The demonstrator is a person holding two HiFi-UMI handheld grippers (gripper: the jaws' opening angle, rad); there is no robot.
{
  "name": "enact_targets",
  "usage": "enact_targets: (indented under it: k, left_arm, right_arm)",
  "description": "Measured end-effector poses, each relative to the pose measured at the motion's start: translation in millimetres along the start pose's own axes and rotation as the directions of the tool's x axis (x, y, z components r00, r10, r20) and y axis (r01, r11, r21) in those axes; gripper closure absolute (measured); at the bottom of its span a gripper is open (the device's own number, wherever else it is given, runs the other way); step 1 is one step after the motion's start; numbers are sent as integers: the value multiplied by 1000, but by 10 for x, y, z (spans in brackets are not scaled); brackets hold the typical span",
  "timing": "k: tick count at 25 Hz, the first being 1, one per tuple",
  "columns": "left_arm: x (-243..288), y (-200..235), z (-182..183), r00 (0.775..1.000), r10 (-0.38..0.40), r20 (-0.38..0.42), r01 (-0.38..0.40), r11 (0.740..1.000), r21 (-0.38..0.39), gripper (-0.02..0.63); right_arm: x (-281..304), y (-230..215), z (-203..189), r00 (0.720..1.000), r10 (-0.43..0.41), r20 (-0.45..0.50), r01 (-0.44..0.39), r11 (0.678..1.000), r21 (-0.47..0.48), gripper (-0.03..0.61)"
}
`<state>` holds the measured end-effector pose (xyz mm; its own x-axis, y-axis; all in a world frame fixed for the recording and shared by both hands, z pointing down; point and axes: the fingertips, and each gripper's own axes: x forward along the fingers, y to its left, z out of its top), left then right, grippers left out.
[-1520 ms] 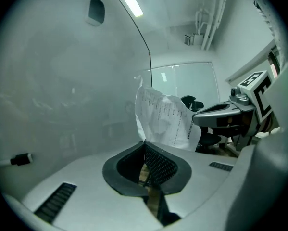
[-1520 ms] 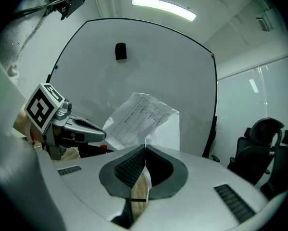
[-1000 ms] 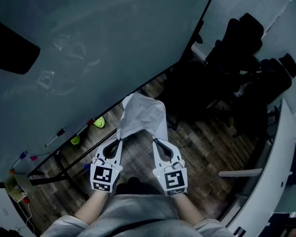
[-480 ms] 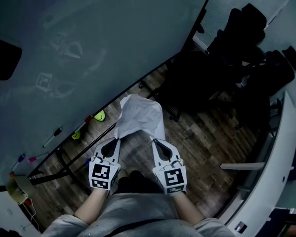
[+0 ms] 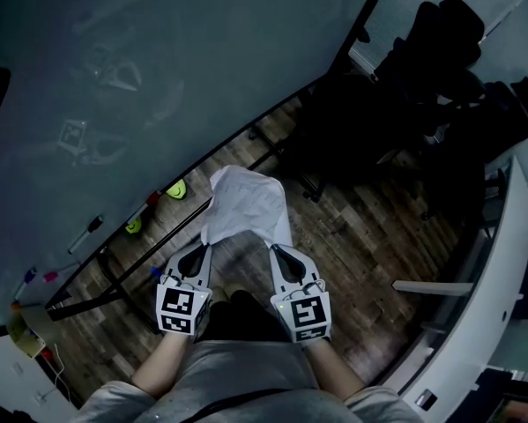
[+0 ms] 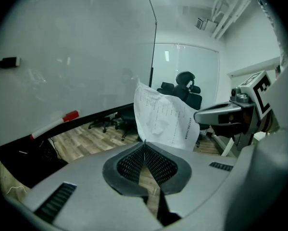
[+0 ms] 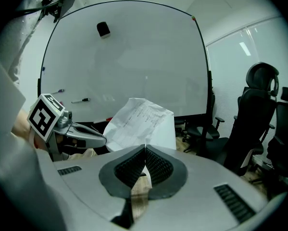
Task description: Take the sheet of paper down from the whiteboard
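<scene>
**Sheet of paper (image 5: 246, 203) clear of the board — clamped at both lower corners**

Whiteboard (image 5: 158, 60) fills the left of the head view. No part of the sheet touches it. Markers (image 5: 87, 230) lie on its tray, and a dark object at the far left edge is cut off and cannot be identified.

Left gripper (image 5: 207, 248): jaws clenched on the sheet's lower left corner. Its own view shows the ribbed pads pressed together with only a thin edge of paper between them.

The sheet stands up and away from the person between the two grippers, over the wooden floor (image 5: 352, 236). Its top edge is curled over and its face is rumpled. By its look it is light, thin and limp; it will sag wherever it is unsupported and will likely crease or tear if the two grips pull apart. The corner holds seem right, and tension across the bottom edge should be kept gentle.

Right gripper (image 5: 275, 249): jaws likewise shut on the lower right corner, pads meeting on the paper.

Office chairs (image 5: 440, 69) at the right merge into shadow in the dim head view.

Not determinable: the print is too small to read, the far face of the sheet is hidden, and whatever fixed it to the board cannot be made out.
</scene>
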<state>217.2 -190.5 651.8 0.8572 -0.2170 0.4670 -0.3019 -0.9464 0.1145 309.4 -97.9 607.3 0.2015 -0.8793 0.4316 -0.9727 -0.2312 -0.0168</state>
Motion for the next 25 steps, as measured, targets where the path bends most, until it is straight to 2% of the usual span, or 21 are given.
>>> enact_targets:
  k: [25]
  left_arm:
    - [9, 158, -607, 991, 12, -132, -18, 999, -44, 595]
  right_arm:
    - [216, 183, -579, 988, 73, -137, -72, 997, 11, 561]
